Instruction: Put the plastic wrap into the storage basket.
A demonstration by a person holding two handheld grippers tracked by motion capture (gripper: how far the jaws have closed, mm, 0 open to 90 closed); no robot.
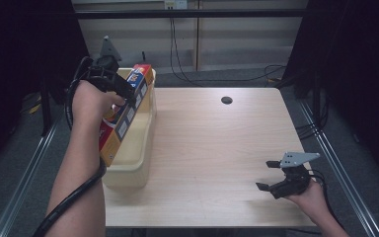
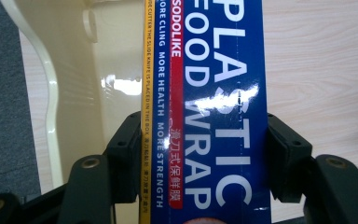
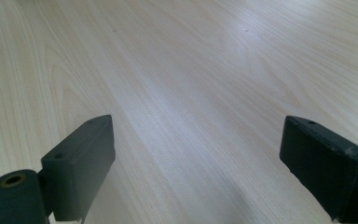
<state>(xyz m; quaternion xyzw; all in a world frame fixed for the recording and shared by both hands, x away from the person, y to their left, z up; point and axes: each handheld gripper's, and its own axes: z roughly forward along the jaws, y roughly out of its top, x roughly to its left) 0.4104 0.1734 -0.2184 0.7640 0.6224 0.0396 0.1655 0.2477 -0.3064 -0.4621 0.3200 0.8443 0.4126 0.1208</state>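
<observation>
A long blue, red and yellow plastic food wrap box (image 1: pixel 126 109) lies slanted along the cream plastic bin (image 1: pixel 138 148) at the table's left edge, its far end above the bin's back rim. My left gripper (image 1: pixel 128 94) is shut on the box; in the left gripper view the two black jaws press both sides of the box (image 2: pixel 205 121), with the bin's inside wall (image 2: pixel 74 93) to the left. My right gripper (image 1: pixel 270 175) rests low at the table's front right, open, and in the right gripper view its gap (image 3: pixel 196 158) holds nothing above bare wood.
The light wooden table (image 1: pixel 212 148) has a small dark round hole (image 1: pixel 226 100) near its back edge. Cables hang behind the table, and dark curtains flank both sides. Metal rails run along the floor left and right.
</observation>
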